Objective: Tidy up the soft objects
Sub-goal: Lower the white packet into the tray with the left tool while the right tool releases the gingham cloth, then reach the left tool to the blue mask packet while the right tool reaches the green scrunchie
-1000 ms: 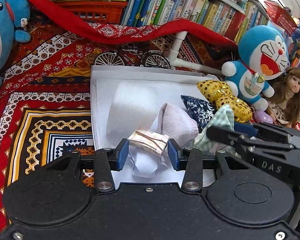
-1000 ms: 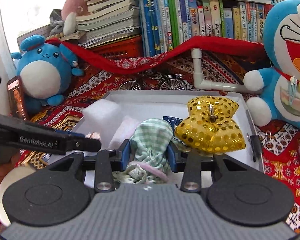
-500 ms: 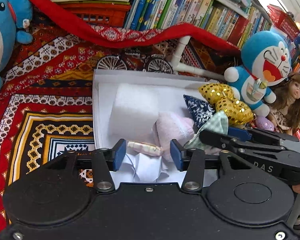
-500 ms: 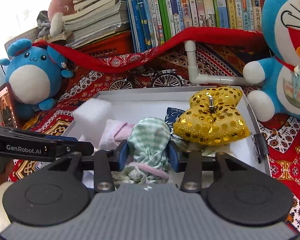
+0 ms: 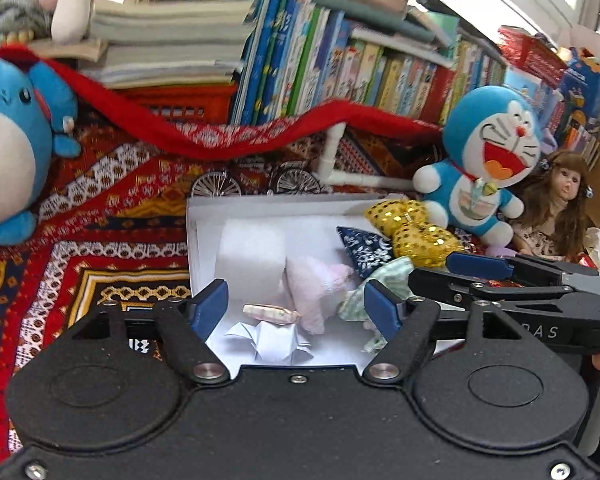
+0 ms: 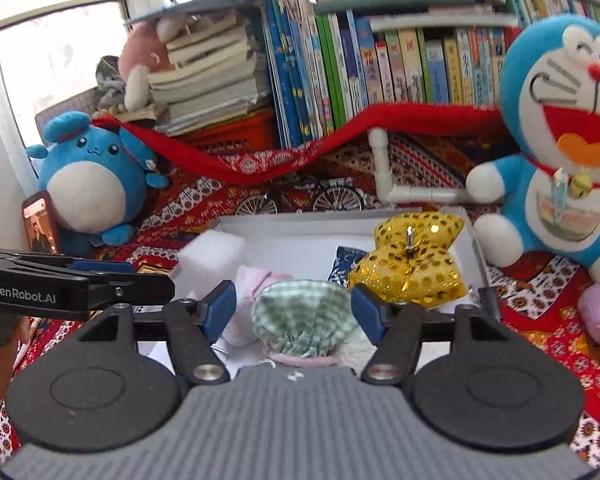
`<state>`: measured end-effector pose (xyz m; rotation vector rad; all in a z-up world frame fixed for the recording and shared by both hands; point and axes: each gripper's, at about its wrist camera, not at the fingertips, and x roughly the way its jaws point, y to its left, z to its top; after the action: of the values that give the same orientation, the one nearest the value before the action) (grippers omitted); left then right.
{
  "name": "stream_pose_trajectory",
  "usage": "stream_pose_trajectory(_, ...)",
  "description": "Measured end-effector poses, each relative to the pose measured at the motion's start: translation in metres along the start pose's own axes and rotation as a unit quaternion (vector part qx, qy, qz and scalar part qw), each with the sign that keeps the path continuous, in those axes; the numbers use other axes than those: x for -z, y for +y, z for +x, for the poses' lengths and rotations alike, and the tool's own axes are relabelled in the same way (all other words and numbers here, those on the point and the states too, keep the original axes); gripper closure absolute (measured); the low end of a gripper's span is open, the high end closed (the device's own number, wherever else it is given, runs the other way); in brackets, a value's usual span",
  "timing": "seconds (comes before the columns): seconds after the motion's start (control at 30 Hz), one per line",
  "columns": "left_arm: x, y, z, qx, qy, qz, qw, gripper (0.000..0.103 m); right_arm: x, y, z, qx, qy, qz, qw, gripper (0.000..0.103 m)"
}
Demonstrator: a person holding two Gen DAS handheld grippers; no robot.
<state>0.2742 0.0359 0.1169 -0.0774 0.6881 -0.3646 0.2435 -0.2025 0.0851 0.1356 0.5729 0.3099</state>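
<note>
Patterned cloth; both grippers [image 5: 296, 304] [image 6: 294, 312] opening, empty; phone [image 6: 40, 224], perhaps, right view only.

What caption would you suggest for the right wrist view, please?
Right gripper opening around a green checked pouch in a white box of soft items.

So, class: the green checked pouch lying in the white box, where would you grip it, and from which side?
Grip the green checked pouch across its puffed body, just above the gathered neck with the pink tie, coming from the near side over the white box front edge. The body bulges between the right gripper fingers, whose jaws are opening, pads clear of it.
</note>
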Motion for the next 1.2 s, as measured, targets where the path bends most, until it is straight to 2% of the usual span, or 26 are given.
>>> stream_pose_trajectory(0.27, 0.011, -0.024, -0.047, 0.011, -0.042, 0.023, 0.9988, 0.024, 0.007, 0.009, -0.051, 0.008, -0.046, -0.051, 0.998, 0.016)
stream_pose_trajectory(0.73, 0.049, -0.069, -0.113, 0.043, -0.085, 0.06, 0.9936, 0.019, 0.035, 0.025, -0.127, 0.016, -0.109, -0.121, 0.987, 0.002)
stream_pose_trajectory(1.0, 0.077, -0.092, -0.141, 0.059, -0.12, 0.071, 0.9885, 0.017, 0.058, 0.022, -0.158, 0.029, -0.131, -0.135, 0.982, 0.0)
stream_pose_trajectory(1.2, 0.107, -0.109, -0.15, 0.067, -0.131, 0.074, 0.9863, 0.017, 0.082, 0.013, -0.175, 0.052, -0.138, -0.133, 0.98, 0.0)
